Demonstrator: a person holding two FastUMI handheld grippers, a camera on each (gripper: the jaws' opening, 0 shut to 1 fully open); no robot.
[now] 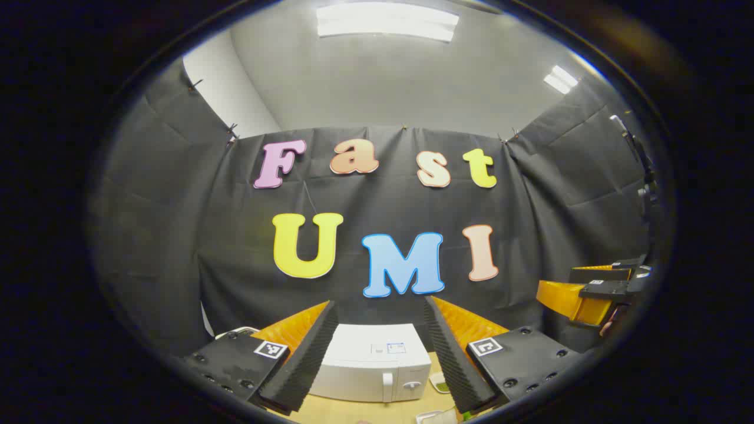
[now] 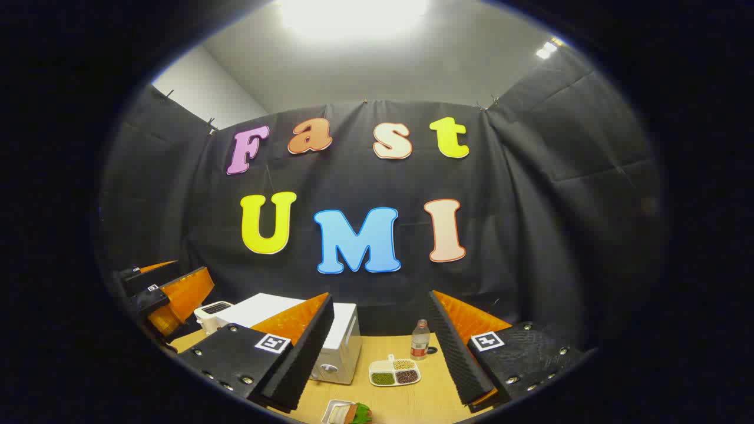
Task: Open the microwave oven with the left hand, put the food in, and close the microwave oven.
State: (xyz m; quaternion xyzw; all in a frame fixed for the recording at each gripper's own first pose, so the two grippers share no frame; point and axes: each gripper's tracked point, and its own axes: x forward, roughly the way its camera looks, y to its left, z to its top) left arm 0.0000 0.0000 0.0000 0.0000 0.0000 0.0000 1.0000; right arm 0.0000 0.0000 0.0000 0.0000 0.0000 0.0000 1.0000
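Step in hand: the very start, by my reading; the microwave [image 1: 370,364] stands shut on the wooden table [image 2: 412,400], its door handle [image 1: 387,386] untouched.
Left gripper [image 1: 383,353]: held up in the air and aimed at the microwave, jaws spread wide, nothing between them, touching nothing.
Right gripper [image 2: 383,353]: likewise spread wide and empty, above the table.
Microwave: in the left gripper view at 6 o'clock, framed between the fingers; in the right gripper view toward 7 o'clock.
Food: a divided dish [image 2: 394,372] of small portions sits just right of the microwave; a tray with greens [image 2: 347,413] lies nearer, at 6 o'clock. Which one counts as the food I cannot tell.
Bottle [image 2: 419,340]: upright behind the dish.
Next move: the left gripper probably needs to drop and advance until the handle sits between its fingers, then close and pull.
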